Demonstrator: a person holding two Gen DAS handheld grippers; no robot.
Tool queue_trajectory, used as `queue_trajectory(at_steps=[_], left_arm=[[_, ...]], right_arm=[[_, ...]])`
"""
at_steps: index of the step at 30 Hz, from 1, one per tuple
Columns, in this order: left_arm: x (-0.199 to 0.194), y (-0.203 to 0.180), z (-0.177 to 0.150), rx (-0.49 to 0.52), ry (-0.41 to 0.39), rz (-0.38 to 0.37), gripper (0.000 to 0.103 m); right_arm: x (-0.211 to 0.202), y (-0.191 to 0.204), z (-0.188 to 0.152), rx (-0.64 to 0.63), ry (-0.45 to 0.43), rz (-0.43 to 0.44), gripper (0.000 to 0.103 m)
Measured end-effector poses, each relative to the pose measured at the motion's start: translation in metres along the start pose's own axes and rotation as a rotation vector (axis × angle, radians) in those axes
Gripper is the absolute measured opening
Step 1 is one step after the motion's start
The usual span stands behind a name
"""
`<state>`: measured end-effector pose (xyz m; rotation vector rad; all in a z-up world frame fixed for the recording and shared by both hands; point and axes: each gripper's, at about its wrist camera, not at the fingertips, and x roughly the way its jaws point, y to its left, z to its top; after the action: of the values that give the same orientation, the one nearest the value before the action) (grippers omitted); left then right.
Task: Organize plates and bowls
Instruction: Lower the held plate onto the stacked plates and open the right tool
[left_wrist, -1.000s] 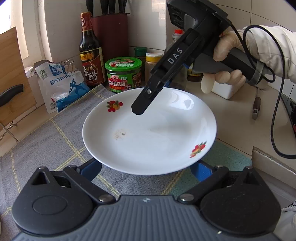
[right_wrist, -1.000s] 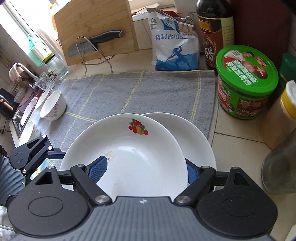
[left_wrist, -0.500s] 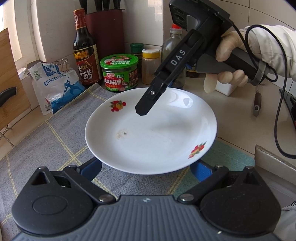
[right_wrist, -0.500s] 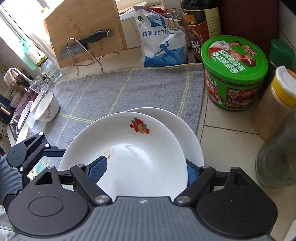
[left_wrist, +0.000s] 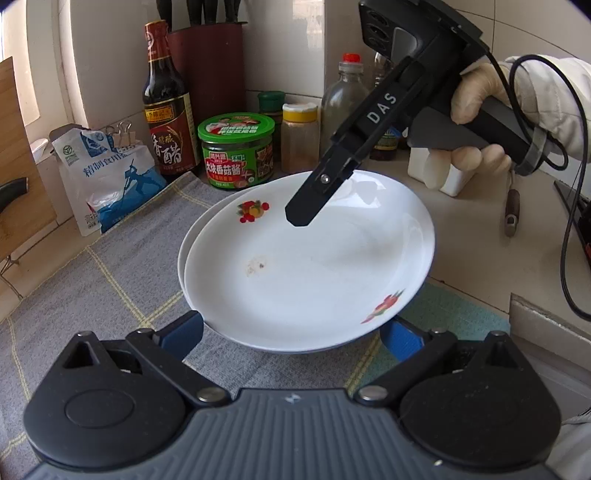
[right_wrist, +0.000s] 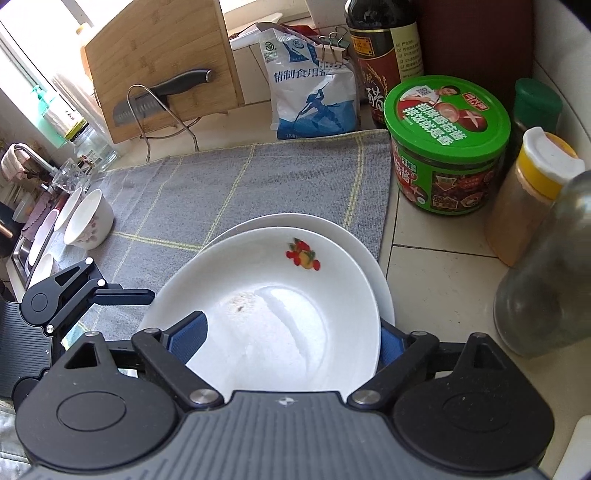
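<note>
Blue pads of the right gripper (right_wrist: 291, 339) stand on both sides of the top plate (right_wrist: 269, 306), and its jaws are opening at this moment; the plate is still between them, but the pads seem no longer to press on its rim. The left gripper (left_wrist: 291, 332) has its blue pads wide apart on both sides of the near edge of the same plate; they seem to stand under the rim, not pinching it, so I read it as released, with some doubt.

One second ago the top plate was carried over the grey cloth (right_wrist: 221, 184) and the lower plate (right_wrist: 325, 229) showed well to one side. Now the top plate sits nearly centred in the lower plate, whose rim shows only as a thin crescent at the far edge. I judge that this stacking step is almost finished and the right hand is letting go.

Farther out, a small bowl (right_wrist: 90, 219) waits at the far edge of the cloth near the sink, probably the next thing to collect. The green jar (right_wrist: 447, 147) stands near the stack, so the gripper should draw back with care.
</note>
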<state>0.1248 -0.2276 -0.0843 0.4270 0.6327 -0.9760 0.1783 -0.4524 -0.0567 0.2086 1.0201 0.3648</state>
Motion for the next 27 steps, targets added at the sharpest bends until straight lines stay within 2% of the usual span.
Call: queue_trajectory(at_steps=[14,24,27], left_arm=[[-0.002,0.004,-0.003,-0.011,-0.005,-0.009,0.101],[-0.016,0.005,-0.007,-0.022,-0.029,-0.009,0.101],[-0.019,0.005,-0.009,-0.022,-0.034,-0.012,0.101]], right_arm=[[-0.004,0.012,-0.006,-0.008,-0.009,-0.072,0.103],[-0.005,0.018,-0.011,-0.009,-0.011,-0.16,0.103],[-0.005,0.014,-0.015,0.013,-0.025,-0.159,0.103]])
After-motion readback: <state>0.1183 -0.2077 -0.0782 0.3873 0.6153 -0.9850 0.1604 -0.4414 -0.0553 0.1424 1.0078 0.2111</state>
